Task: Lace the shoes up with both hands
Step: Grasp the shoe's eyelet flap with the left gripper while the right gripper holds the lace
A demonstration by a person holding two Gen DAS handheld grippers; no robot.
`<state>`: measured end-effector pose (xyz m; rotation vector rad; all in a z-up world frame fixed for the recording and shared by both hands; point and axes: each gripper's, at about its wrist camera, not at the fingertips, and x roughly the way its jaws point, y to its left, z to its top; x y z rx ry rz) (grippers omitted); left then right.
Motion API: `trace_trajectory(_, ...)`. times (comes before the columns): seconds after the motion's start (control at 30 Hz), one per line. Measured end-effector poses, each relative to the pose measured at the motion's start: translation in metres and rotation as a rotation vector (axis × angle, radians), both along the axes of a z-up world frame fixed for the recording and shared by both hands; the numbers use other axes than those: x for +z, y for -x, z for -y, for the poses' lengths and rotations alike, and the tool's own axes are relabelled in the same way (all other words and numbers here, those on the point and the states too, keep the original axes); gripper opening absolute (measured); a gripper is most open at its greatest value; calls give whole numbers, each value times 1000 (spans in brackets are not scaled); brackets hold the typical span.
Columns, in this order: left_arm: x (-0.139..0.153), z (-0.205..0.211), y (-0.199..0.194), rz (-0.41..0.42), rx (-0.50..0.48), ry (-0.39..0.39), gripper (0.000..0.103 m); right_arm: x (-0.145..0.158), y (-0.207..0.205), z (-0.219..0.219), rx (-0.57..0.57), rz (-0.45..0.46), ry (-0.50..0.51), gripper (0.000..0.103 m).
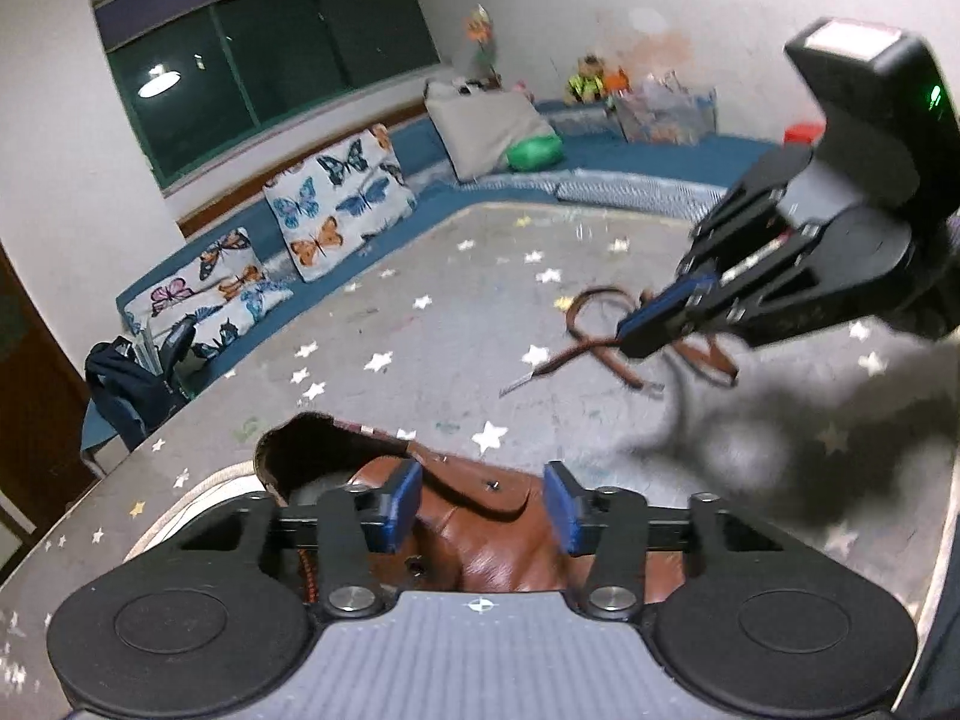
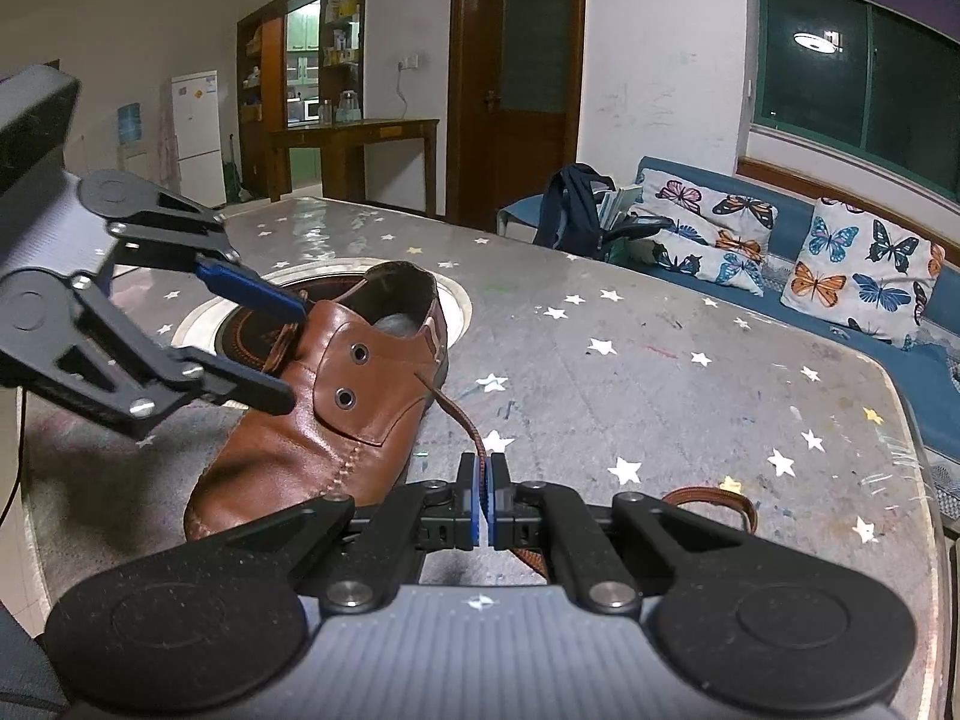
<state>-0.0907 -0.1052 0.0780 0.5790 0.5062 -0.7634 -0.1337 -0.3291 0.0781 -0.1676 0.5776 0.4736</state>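
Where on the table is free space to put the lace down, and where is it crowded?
Free: the bare star-patterned table between the shoe and the couch side. Crowded: around the shoe, where the left claw straddles its eyelet flaps, and near the right claw, shut on the lace, with loose lace beside it.

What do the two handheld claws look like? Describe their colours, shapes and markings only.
Both are built alike. The left claw has black angular linkage arms with silver pivot bolts, two round black discs, blue pads on its fingers and a ribbed grey base bearing a small crosshair mark. The right claw matches; from the left wrist view, its black housing shows a green light.
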Motion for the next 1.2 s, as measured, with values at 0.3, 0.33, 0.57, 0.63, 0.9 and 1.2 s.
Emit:
trace_trajectory(0.3,-4,10,-11,6,-95,-146,34,1,3,-1,12,-4,-1,2)
trace_trajectory(0.33,-4,11,-12,3,-106,-163,32,1,3,-1,15,-3,0,2)
trace_trajectory(0.57,-4,18,-25,-17,-155,-272,28,1,7,-3,39,-5,0,2)
trace_trajectory(0.63,-5,21,-27,-20,-173,-298,27,0,7,-4,44,-6,-2,2)
trace_trajectory(0.9,-5,26,-35,-32,-223,-373,22,-3,6,-5,59,-7,-2,2)
trace_trajectory(1.2,-9,26,-39,-25,-205,-320,21,-8,7,-6,67,-16,-7,2)
